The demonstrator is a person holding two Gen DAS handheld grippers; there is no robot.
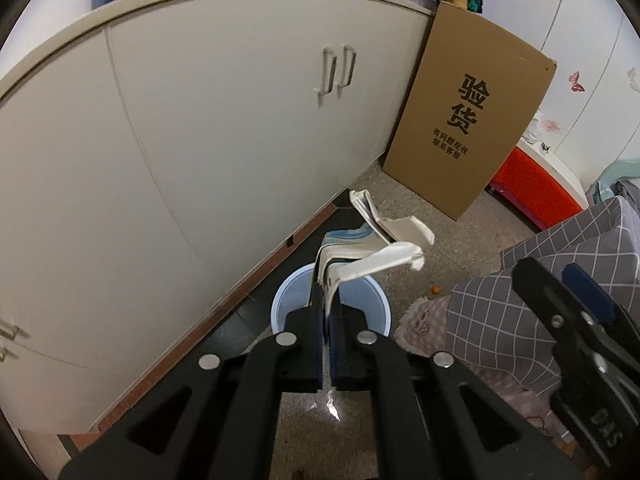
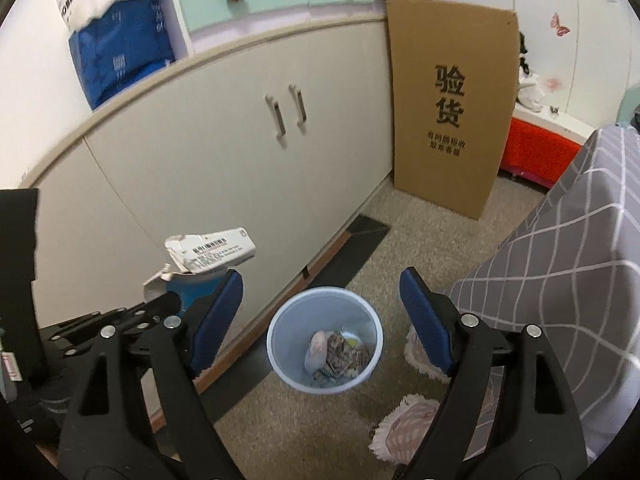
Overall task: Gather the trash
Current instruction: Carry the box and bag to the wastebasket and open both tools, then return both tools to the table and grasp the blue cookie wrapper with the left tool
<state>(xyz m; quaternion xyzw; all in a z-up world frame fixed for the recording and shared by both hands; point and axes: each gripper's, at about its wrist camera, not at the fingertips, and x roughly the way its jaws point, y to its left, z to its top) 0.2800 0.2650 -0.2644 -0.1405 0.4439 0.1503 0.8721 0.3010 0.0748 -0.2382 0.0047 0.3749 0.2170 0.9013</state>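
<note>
My left gripper (image 1: 326,304) is shut on a torn white and blue carton (image 1: 372,240) and holds it in the air above a light blue waste bin (image 1: 288,300) on the floor. In the right wrist view the same carton (image 2: 212,252) shows at the left, held by the left gripper (image 2: 160,304). My right gripper (image 2: 320,304) is open and empty, above the bin (image 2: 280,356), which holds several crumpled scraps (image 2: 336,352). The right gripper also shows at the right edge of the left wrist view (image 1: 560,304).
A white cabinet (image 1: 180,160) runs along the left. A tall cardboard box (image 1: 468,120) leans at its far end. A bed with a grey checked cover (image 2: 560,280) is on the right, with slippers (image 2: 404,428) below it. A small orange object (image 1: 435,289) lies on the floor.
</note>
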